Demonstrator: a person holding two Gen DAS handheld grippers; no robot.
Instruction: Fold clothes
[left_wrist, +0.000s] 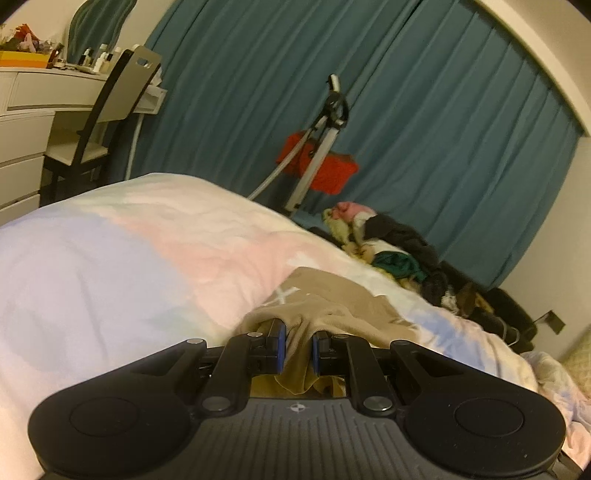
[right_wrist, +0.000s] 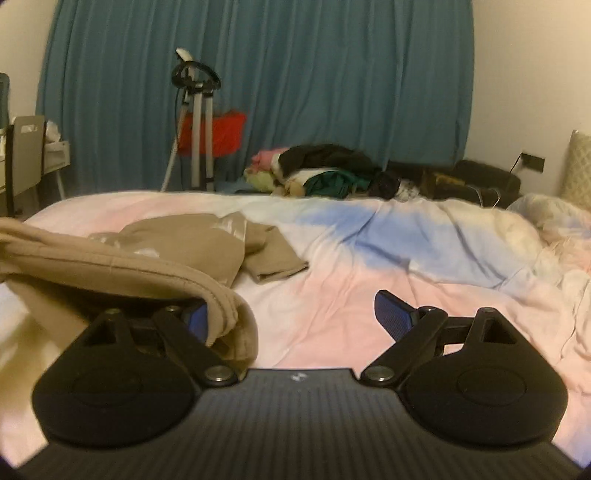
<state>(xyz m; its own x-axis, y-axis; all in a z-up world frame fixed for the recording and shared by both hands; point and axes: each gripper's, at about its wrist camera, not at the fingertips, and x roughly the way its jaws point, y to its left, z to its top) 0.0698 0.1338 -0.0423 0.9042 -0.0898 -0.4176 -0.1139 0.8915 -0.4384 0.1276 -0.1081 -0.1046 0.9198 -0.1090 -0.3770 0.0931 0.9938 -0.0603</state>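
The tan garment (right_wrist: 192, 243) lies on the left part of your bed (right_wrist: 369, 295), spread over the pink and blue duvet, with one folded sleeve end reaching toward the middle. Its near hem drapes over the left finger of your right gripper (right_wrist: 291, 314); the jaws there stand wide apart and nothing is pinched between them, the right blue pad (right_wrist: 391, 314) bare above the duvet.

From your left wrist view, the same garment (left_wrist: 332, 295) sits bunched just ahead of your left gripper (left_wrist: 298, 343). Those jaws are nearly together and clamp a fold of the tan cloth, which runs down between the blue pads (left_wrist: 280, 343) and hangs behind them.

Going left to right across the room in the left wrist view: a white dresser (left_wrist: 26, 122) with bottles and clutter on top, a chair (left_wrist: 110, 110) pushed beside it, then the long teal curtain (left_wrist: 406, 92). In front of the curtain stands a tripod (left_wrist: 317, 147) with a red cloth (left_wrist: 325, 170) behind its legs. Farther right, beyond the far edge of the bed, you have a pile of clothes (left_wrist: 391, 243), pink, black, green and pale pieces heaped together. At the far right of the right wrist view a rumpled part of the duvet (right_wrist: 546, 229) bunches up near the wall.
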